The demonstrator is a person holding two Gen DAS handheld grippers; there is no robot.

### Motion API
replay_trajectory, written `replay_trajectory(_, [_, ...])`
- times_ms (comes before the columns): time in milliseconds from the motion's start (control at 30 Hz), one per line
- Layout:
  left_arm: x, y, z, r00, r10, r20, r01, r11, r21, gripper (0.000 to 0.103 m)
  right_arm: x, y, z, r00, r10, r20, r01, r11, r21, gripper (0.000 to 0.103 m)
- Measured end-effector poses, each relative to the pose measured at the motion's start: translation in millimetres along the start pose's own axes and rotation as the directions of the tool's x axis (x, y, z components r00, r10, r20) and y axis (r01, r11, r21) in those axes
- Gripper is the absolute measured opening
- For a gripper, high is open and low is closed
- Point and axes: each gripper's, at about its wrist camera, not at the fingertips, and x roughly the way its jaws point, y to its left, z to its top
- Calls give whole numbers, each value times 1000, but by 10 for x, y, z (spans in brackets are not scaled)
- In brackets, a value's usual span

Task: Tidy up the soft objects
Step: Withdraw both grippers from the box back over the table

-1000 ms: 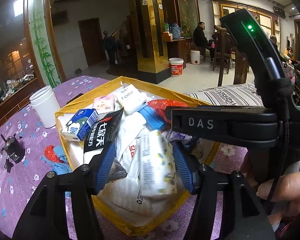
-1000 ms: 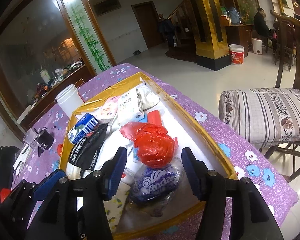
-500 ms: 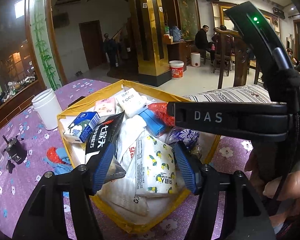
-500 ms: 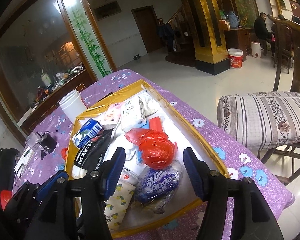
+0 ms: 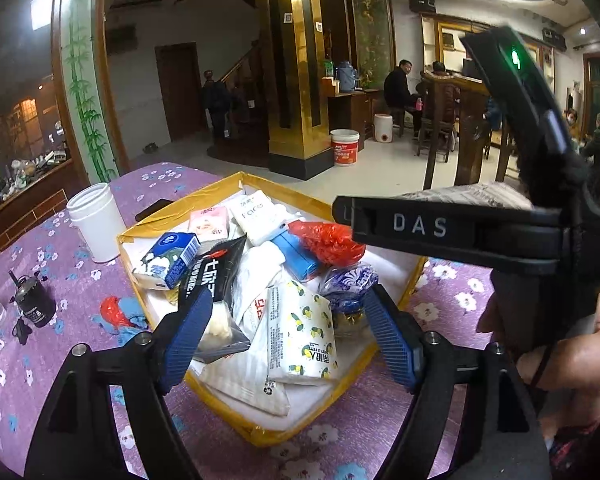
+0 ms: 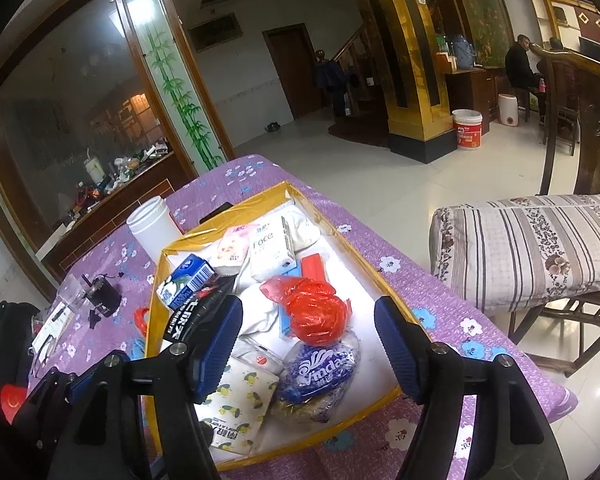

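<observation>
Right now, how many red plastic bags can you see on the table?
2. One red bag lies crumpled on top of the pile in the yellow box; the other red bag lies on the purple tablecloth outside the box's left side. Others may be buried.

The right tool hovers over the yellow-rimmed box on the purple flowered desk; its jaws have just been opening, gripping nothing. Below them lie a red plastic bag, a blue Vinda pack and a lemon-print tissue pack.
</observation>
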Motion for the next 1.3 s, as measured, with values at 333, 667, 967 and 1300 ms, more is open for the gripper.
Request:
replay_trajectory(333, [-297,524,-91,999,6,-32,-10,993,-118,78,-26,201,-48,998,65,-15,-65,997,-31,72])
replay_trajectory(667, [-415,1811,-483,961,226,-161,-271,893,-359,78,43,739,-220,982,169,-82,-179,975,-134,72])
replay_trajectory(967, [-297,2523,-912,908,275,-316,-414,701,-580,78,216,1525,-208,876,376,-303,-446,870,-209,72])
replay_trajectory(1300, [-612,2848,-1072,871,382,-310,-483,542,-688,78,865,2274,-390,826,269,-496,-452,842,-295,72])
